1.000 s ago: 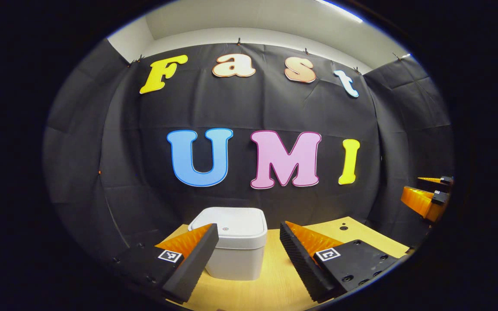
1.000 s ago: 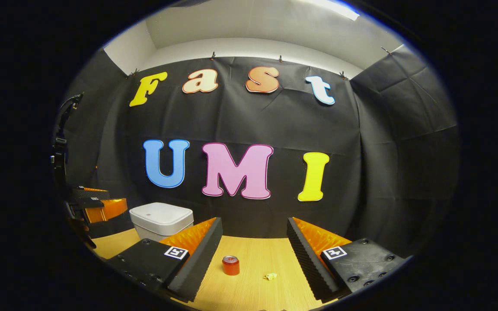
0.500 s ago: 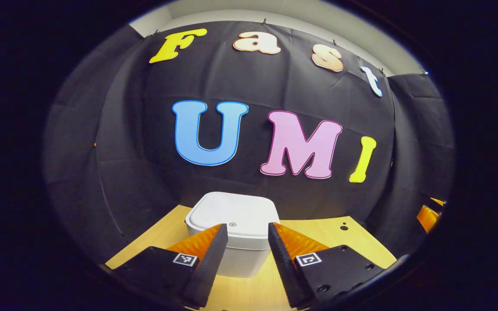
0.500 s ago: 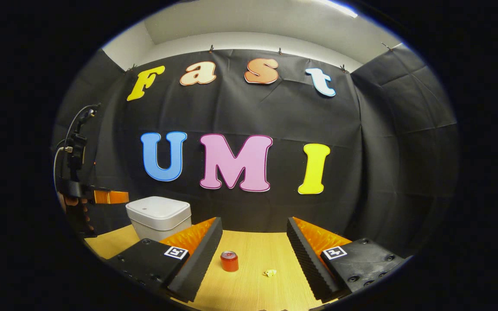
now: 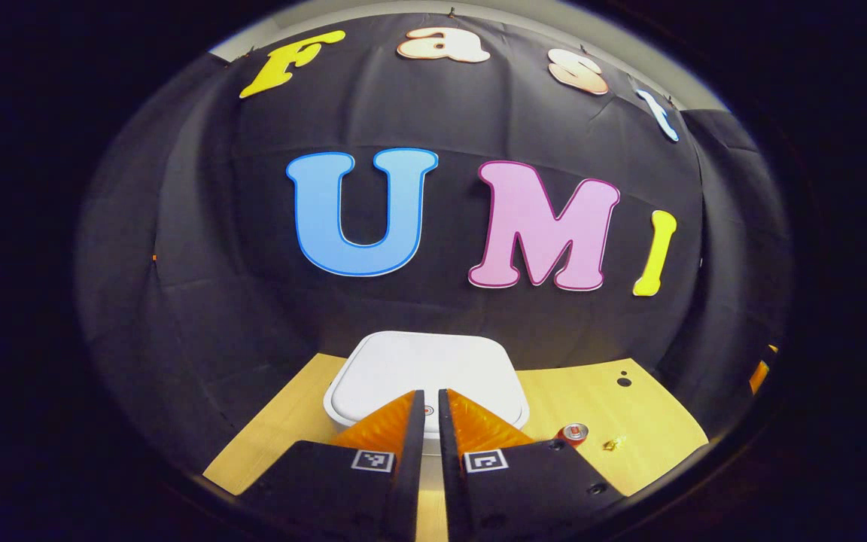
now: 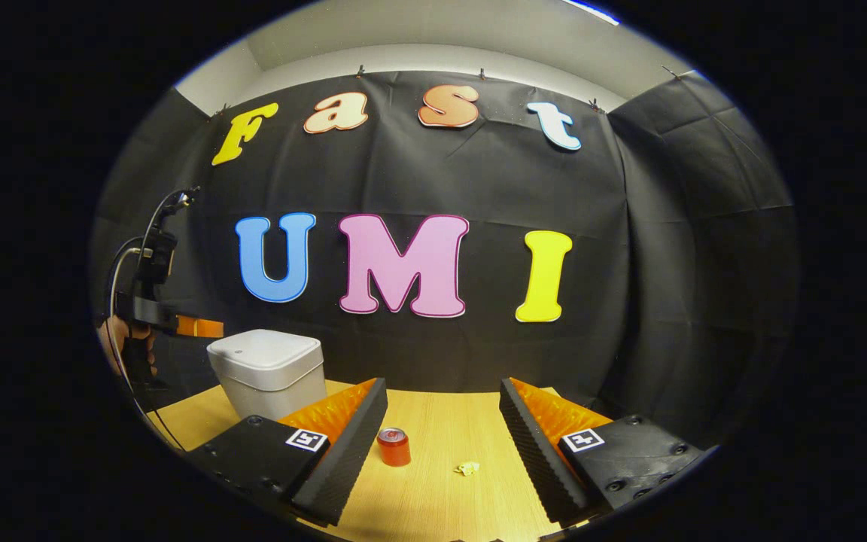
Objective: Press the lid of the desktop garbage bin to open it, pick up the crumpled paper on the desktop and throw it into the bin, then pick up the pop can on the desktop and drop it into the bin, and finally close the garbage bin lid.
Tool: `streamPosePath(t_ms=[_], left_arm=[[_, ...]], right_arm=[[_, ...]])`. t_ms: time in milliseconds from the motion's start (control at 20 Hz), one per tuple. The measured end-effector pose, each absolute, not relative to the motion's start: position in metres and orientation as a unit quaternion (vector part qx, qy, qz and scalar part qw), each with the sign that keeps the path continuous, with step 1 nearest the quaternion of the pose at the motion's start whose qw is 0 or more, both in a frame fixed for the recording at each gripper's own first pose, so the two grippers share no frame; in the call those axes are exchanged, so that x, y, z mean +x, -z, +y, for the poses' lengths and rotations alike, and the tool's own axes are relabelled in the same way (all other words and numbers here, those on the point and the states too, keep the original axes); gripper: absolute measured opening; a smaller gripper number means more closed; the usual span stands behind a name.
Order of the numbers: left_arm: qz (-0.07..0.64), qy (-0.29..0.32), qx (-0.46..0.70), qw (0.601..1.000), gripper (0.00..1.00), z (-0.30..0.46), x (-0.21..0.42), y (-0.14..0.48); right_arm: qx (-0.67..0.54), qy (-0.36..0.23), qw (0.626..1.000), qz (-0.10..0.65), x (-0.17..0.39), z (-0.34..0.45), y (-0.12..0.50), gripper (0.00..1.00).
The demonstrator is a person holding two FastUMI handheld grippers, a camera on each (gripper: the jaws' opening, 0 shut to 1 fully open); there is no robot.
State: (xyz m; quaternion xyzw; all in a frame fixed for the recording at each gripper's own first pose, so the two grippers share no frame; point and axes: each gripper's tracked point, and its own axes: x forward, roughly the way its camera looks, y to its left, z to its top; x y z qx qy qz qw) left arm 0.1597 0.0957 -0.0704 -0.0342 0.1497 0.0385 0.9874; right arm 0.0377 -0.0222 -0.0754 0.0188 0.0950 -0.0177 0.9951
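Stage: opening step, not yet finished as far as the frames show. Bin (image 5: 427, 373) is sitting at lower centre of the left gripper view, on the desk (image 5: 283, 421), with its lid (image 5: 403, 361) lying flat and closed. Left tool (image 5: 431, 406) is pointing down over the lid's near edge, fingers nearly together with a thin gap between them and nothing held; the small round press mark (image 5: 428, 410) is showing in that gap. Contact with the lid cannot be told from here.

Right tool (image 6: 442, 410) is hovering at lower centre of the right gripper view, fingers spread wide, holding nothing. Pop can (image 6: 393, 446) is standing upright on the desk between those fingers but farther off, near the left one; crumpled paper (image 6: 467, 469) is lying just right of it, apart from it. Bin is appearing at lower left of that view, lid shut.

Remaining, by judgement: press lid open, paper in, can in, lid closed. Nothing binned yet.
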Motion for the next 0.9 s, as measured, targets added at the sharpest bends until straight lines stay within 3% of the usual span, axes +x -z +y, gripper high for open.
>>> streamPosePath(t_ms=[150,550,900], left_arm=[[0.174,-0.038,-0.036,0.983,0.08,0.1,0.177,0.086],[0.214,0.014,-0.023,0.976,0.07,0.086,0.207,0.116],[0.203,0.043,-0.031,0.978,0.07,0.085,0.205,0.126]], right_arm=[[0.025,0.017,0.994,0.106,0.04,-0.023,0.082,0.97],[0.024,0.02,0.993,0.117,0.039,-0.027,0.09,0.96],[0.022,0.022,0.991,0.131,0.032,-0.028,0.103,0.96]])
